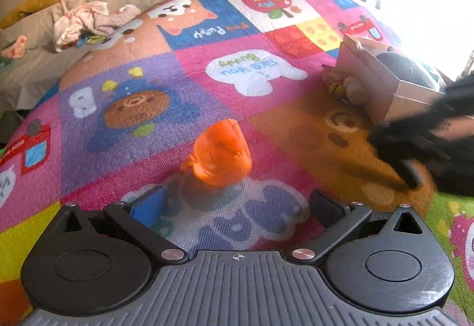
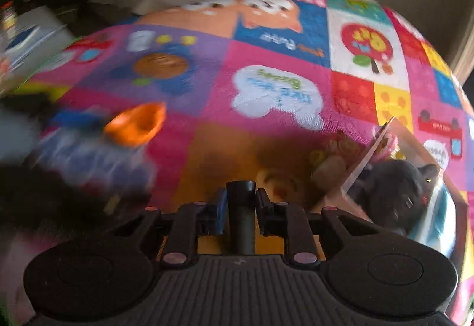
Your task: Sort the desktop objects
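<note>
Surface: a bright patchwork cartoon play mat, with a grey sofa beyond. Nearest, my left gripper hangs over the mat with its fingers spread wide and nothing between them. Just ahead lies an orange plastic toy, glossy and lumpy, with a jagged open edge. My right gripper pinches a dark cylindrical stick, matte, round-ended. Farther right I see a pink cardboard box holding a dark plush item; small toys sit beside it.

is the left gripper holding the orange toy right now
No, the left gripper stands open, with the orange toy lying on the mat ahead of its fingertips, untouched.
</note>
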`<state>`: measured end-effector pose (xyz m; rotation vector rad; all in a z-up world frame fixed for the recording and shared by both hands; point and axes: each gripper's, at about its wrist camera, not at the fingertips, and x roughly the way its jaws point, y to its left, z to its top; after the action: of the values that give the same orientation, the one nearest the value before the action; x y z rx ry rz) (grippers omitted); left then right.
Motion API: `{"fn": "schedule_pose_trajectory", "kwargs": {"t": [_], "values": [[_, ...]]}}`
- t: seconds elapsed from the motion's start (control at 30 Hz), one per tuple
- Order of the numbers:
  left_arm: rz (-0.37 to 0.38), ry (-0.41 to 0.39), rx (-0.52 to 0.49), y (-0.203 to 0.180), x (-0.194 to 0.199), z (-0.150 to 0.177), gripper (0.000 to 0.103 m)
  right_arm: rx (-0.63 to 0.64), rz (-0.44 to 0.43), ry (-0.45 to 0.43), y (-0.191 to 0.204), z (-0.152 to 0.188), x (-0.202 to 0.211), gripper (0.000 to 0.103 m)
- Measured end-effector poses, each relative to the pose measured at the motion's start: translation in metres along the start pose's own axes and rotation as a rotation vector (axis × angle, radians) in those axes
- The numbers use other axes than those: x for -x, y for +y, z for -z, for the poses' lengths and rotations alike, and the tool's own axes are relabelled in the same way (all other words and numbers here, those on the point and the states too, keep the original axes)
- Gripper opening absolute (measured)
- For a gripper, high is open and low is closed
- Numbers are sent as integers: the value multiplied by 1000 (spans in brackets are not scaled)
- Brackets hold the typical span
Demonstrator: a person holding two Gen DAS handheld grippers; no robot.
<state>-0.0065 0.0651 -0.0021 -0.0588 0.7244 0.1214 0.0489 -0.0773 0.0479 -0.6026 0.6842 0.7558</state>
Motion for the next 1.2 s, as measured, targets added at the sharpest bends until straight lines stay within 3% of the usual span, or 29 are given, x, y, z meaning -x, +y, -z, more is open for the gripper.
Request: {"fn": "schedule_pose_trajectory", "kwargs": {"t": [0.07, 0.13, 0.2, 0.27, 0.43, 0.63, 0.8, 1.0, 1.2], "values": [[-3, 2, -5, 0, 0, 0, 103, 47, 24, -8, 5, 19, 16, 21], [-3, 2, -5, 0, 0, 0, 103, 28, 56, -12, 1, 34, 26, 35], [-3, 2, -6, 0, 0, 0, 103, -40, 72, -15, -9, 48, 33, 81], [-4, 3, -7, 0, -1, 0, 103, -121, 89, -31, -20, 64, 39, 94], [-5, 6, -10, 0, -1, 0, 103, -285, 102, -18, -36, 106, 47, 99], [-6, 17, -23, -1, -2, -1, 103, -564, 59, -71, -62, 146, 50, 103], [-1, 13, -23, 1, 0, -2, 103, -561, 60, -83, -62, 148, 50, 103], [32, -59, -36, -5, 11, -12, 103, -528, 66, -72, -57, 146, 49, 103], [-36, -66, -27, -3, -2, -24, 103, -509, 88, -63, -53, 144, 48, 103]]}}
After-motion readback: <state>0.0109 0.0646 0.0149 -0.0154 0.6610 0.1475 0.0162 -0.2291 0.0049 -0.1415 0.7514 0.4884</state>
